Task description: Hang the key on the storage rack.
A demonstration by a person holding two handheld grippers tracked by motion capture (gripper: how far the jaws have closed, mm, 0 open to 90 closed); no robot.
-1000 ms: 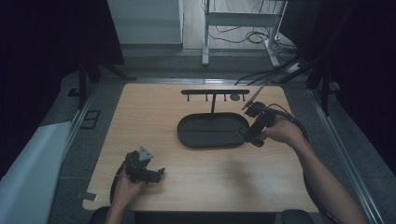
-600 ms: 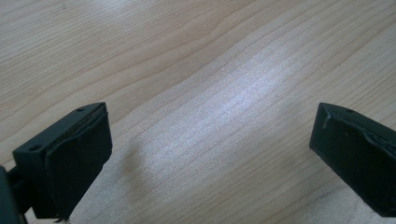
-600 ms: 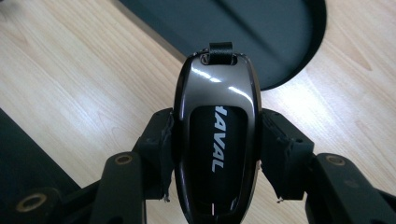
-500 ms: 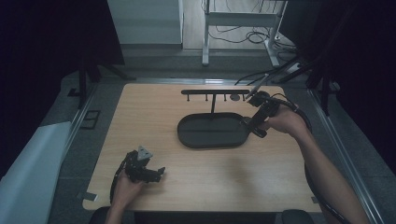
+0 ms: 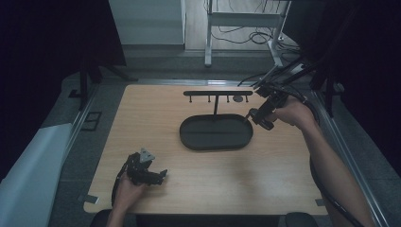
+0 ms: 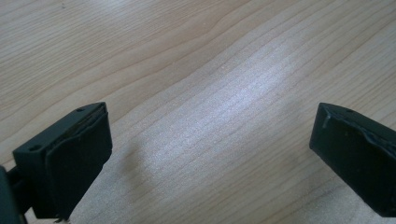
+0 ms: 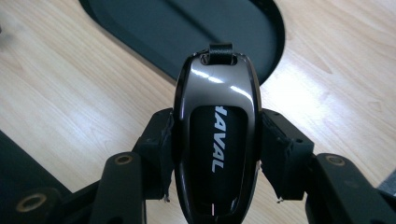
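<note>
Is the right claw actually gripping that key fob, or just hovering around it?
Touching. In the right gripper view both jaws of the right claw press against the sides of the key fob, no gap either side.

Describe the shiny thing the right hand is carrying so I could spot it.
Find the dark oval tray mid-table; at its right end a hand-held gripper grips a car key fob. It is glossy black, egg-shaped, lettered HAVAL in white, with a small strap loop on top.

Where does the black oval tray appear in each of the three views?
High view: the black oval tray lies at the table's centre, under the hook rack.
Left gripper view: not in it.
Right gripper view: the tray is at the top, behind the key fob.
Shared landmark: the light wooden table.
</note>
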